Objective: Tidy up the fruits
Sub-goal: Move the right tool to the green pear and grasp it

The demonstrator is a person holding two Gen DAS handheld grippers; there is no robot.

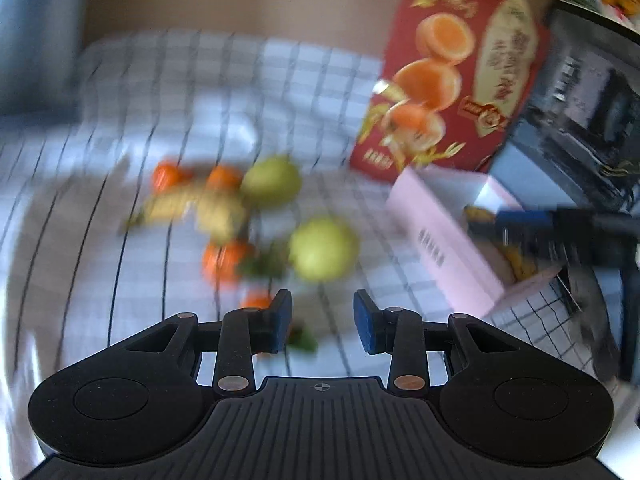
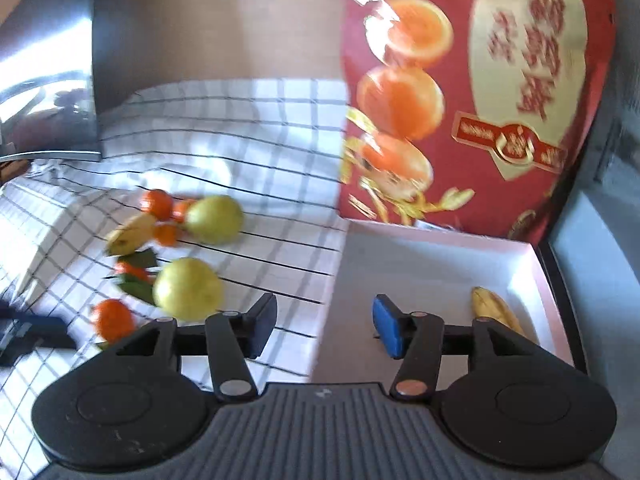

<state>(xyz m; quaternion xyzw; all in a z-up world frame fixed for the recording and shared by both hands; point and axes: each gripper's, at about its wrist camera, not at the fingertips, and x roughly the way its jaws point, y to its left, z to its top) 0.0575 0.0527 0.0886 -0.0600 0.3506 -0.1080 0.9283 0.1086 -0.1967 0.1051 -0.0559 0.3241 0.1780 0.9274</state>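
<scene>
left gripper (image 1: 322, 322): tilted down over checked cloth (image 1: 120, 272), fingers spread, holding nothing | right gripper (image 2: 324, 326): tilted down at pink box (image 2: 420, 256) edge, fingers spread, empty | banana (image 2: 496, 310) inside box | pears (image 2: 188, 289), oranges (image 2: 113, 319) loose on cloth | red carton (image 2: 472, 92) behind

Bright daylight, heavy motion blur on the fruit and cloth, fisheye bending at the edges, grippers' bodies sharp.
</scene>
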